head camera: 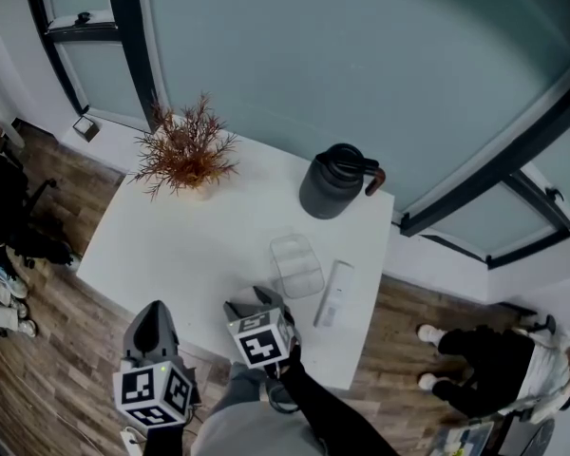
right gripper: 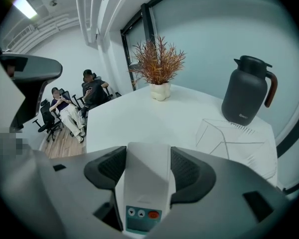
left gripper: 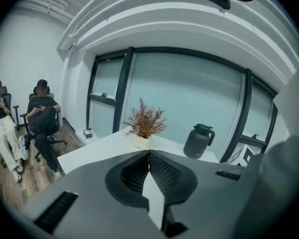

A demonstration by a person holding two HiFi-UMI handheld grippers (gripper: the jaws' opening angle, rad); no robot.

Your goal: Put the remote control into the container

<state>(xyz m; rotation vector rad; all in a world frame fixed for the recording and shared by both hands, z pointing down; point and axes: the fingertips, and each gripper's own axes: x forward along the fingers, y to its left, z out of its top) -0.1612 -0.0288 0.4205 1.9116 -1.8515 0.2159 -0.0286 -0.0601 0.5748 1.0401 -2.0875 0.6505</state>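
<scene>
Right fingers [right gripper: 189, 171] clamped on the white remote control [right gripper: 147, 183], button end toward camera, so the right gripper [right gripper: 148, 153] is loaded. It's held above the bench [right gripper: 134, 118] near its front edge. Clear container [right gripper: 229, 133] sits on the bench ahead and to the right, apart from the remote control, nothing visible inside. Left fingers [left gripper: 164, 171] pressed together at the tips, nothing between; left gripper [left gripper: 149, 153] is off the bench's near side. Second remote [head camera: 332, 294] lies flat just right of the container. Dark jug [right gripper: 246, 91] behind the container, dried plant [right gripper: 158, 63] at the far left corner. Two people [right gripper: 72, 108] seated in chairs beyond the bench
</scene>
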